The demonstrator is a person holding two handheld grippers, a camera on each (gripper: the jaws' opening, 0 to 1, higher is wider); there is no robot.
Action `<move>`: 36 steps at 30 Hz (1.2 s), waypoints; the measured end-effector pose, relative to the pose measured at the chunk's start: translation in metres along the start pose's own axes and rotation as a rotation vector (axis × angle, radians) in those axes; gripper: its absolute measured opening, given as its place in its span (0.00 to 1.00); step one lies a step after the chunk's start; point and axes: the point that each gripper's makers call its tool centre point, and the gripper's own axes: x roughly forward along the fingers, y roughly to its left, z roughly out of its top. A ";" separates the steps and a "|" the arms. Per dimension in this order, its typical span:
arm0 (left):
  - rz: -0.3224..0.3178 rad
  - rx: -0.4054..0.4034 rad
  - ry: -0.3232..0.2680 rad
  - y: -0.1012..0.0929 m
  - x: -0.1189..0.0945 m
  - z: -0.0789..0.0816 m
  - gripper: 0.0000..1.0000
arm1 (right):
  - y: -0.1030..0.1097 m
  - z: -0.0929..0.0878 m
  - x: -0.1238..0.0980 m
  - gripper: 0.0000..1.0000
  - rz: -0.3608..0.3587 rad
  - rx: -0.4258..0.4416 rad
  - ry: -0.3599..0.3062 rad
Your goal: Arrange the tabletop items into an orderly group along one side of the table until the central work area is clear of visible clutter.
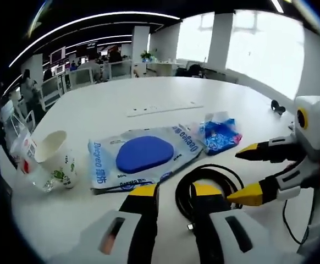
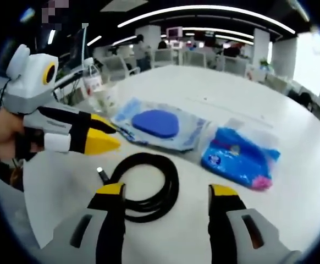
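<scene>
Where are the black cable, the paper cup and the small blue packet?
Cable (image 2: 152, 190): right gripper view, on the coil's right side.
Cup (image 1: 55, 157): left gripper view, on its white side wall.
Blue packet (image 2: 237, 157): right gripper view, on the middle of the wrapper.

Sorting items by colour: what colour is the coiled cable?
Black; the coiled cable shows best in the right gripper view.

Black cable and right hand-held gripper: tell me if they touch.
Apart. In the right gripper view the right hand-held gripper stands open, and bare table shows between the coiled black cable and its right jaw; the left jaw's tip overlaps the coil's edge without gripping.
</scene>
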 end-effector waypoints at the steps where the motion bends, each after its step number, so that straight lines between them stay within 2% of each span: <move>1: 0.000 -0.003 -0.001 0.000 -0.002 0.001 0.23 | 0.000 0.000 -0.001 0.59 -0.002 0.004 -0.002; 4: 0.004 -0.009 -0.020 -0.001 -0.007 0.006 0.23 | 0.000 -0.001 -0.006 0.62 -0.001 0.034 -0.018; 10: 0.016 -0.014 -0.049 -0.003 -0.018 0.012 0.25 | 0.002 -0.002 -0.014 0.67 -0.002 0.042 -0.031; 14: 0.005 0.027 -0.044 -0.014 -0.024 0.008 0.28 | 0.002 -0.001 -0.018 0.73 0.004 0.061 -0.044; 18: -0.001 -0.018 -0.057 -0.022 -0.032 0.004 0.28 | 0.004 -0.004 -0.021 0.76 0.011 0.081 -0.046; 23: -0.001 -0.027 -0.057 -0.032 -0.044 -0.005 0.30 | 0.012 -0.005 -0.028 0.81 0.019 0.080 -0.055; 26: 0.007 -0.025 -0.063 -0.032 -0.051 -0.010 0.32 | 0.015 -0.004 -0.035 0.88 0.011 0.084 -0.078; 28: 0.010 -0.015 -0.057 -0.029 -0.054 -0.013 0.33 | 0.016 -0.006 -0.038 0.89 0.012 0.088 -0.082; 36: 0.040 -0.024 -0.095 -0.018 -0.072 -0.009 0.36 | 0.022 -0.017 -0.059 0.96 0.032 0.079 -0.101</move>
